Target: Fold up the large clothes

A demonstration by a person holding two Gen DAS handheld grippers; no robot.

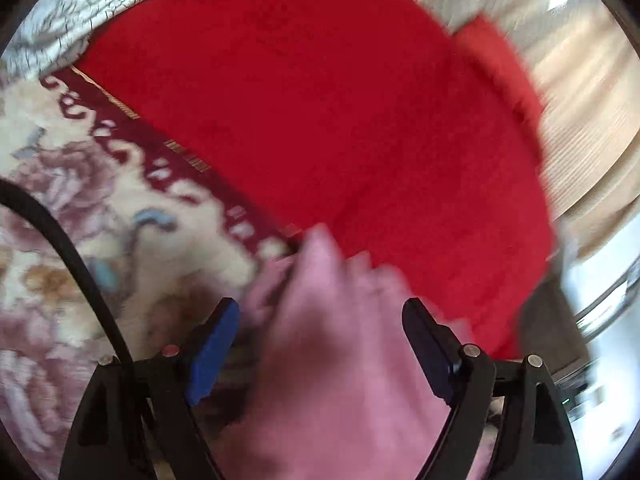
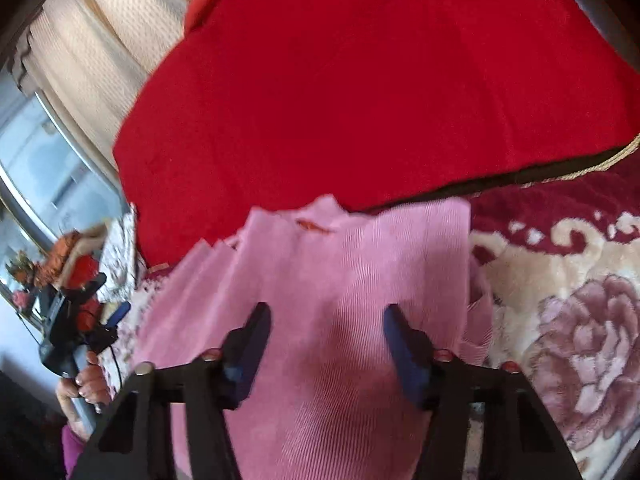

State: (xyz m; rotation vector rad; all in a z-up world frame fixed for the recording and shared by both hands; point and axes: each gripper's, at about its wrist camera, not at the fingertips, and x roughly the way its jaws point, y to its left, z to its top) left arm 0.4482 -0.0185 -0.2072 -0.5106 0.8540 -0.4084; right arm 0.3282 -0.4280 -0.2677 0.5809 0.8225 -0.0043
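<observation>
Through my left wrist camera, my left gripper [image 1: 320,348] fills the bottom of the frame with its fingers [image 1: 212,356] spread wide and released; the pink garment [image 1: 340,360] lies blurred between them, pressed by neither pad. A red blanket [image 1: 320,120] covers the centre and upper right. The floral carpet [image 1: 60,220] runs down the left side, a black cable [image 1: 80,256] arcs across it, and a white patterned cloth [image 1: 72,20] is bunched at the upper left.

Through my right wrist camera, my right gripper [image 2: 326,348] sits at the bottom centre, partly parted, pads clear of the ribbed pink garment [image 2: 340,280] spread beneath them, gripping nothing. The red blanket [image 2: 360,80] fills the top, the carpet [image 2: 560,300] the right. At the lower left my hand [image 2: 82,390] holds the left gripper's [image 2: 116,316] handle
</observation>
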